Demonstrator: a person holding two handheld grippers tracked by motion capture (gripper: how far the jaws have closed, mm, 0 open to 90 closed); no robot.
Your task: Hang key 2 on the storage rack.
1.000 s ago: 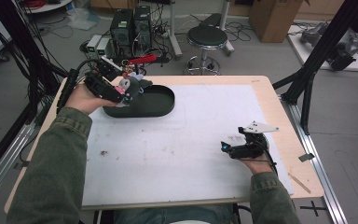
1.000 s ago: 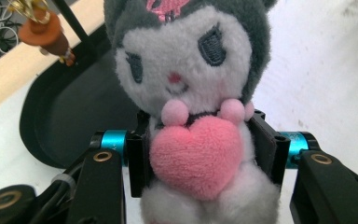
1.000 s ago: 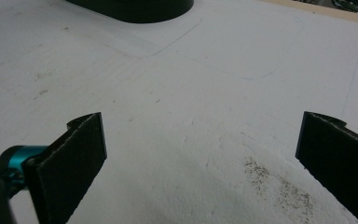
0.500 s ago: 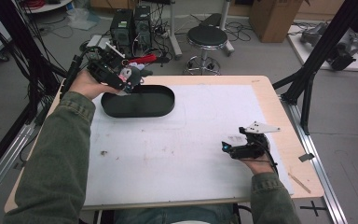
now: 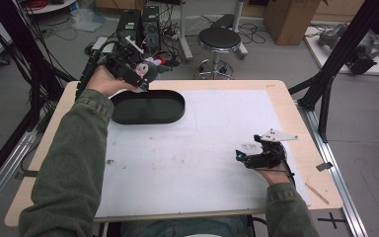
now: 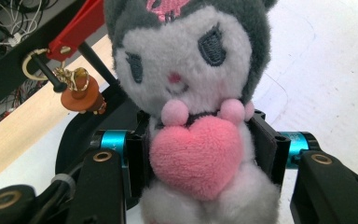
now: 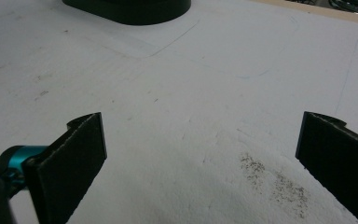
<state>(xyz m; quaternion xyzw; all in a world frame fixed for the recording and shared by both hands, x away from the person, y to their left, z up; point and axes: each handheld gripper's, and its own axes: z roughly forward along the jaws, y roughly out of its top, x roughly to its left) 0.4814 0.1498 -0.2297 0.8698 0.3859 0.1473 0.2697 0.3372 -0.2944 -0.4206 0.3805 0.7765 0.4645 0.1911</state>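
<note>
Gripping the plush toy by its body, my left gripper holds it upright at the upper left of the high view, just above the far rim of the black oval tray. At lower right, my right gripper rests spread and empty on the white mat, well apart from both.

No text, label, brand or number can be read anywhere. The only sign is a pink embroidered mark on the plush toy's hood.

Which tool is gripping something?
The left tool: its jaws clamp a plush toy holding a pink heart. The right tool stands open over bare table.
</note>
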